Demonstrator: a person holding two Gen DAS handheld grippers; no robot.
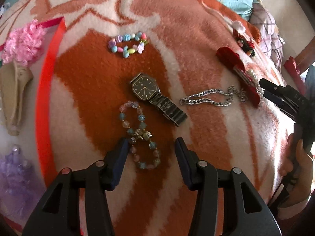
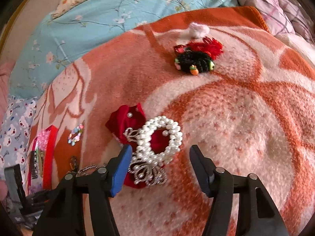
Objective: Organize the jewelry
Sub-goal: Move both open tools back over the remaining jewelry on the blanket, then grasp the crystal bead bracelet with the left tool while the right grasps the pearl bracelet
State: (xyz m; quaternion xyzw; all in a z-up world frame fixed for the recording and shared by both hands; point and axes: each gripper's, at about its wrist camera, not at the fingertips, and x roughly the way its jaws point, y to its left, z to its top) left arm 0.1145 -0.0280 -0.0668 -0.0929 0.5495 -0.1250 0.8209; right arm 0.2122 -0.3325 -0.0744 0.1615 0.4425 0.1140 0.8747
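Jewelry lies on an orange and white blanket (image 1: 98, 82). My left gripper (image 1: 151, 143) is open, its jaws on either side of a glass bead bracelet (image 1: 138, 135). Beyond it lie a black-faced watch (image 1: 155, 96), a pastel bead bracelet (image 1: 128, 43) and a silver chain (image 1: 210, 98). My right gripper (image 2: 160, 151) is open just in front of a pearl bracelet (image 2: 161, 135) resting on a red velvet bow (image 2: 126, 120) with a silver crown clip (image 2: 147, 171). The right gripper also shows at the right edge of the left wrist view (image 1: 263, 87).
A red-rimmed box (image 1: 47, 90) at the left holds pink (image 1: 23, 41) and purple (image 1: 13, 173) hair flowers and a beige clip (image 1: 15, 94). A black and red hair tie (image 2: 196, 57) lies farther back. A blue floral sheet (image 2: 118, 7) lies behind the blanket.
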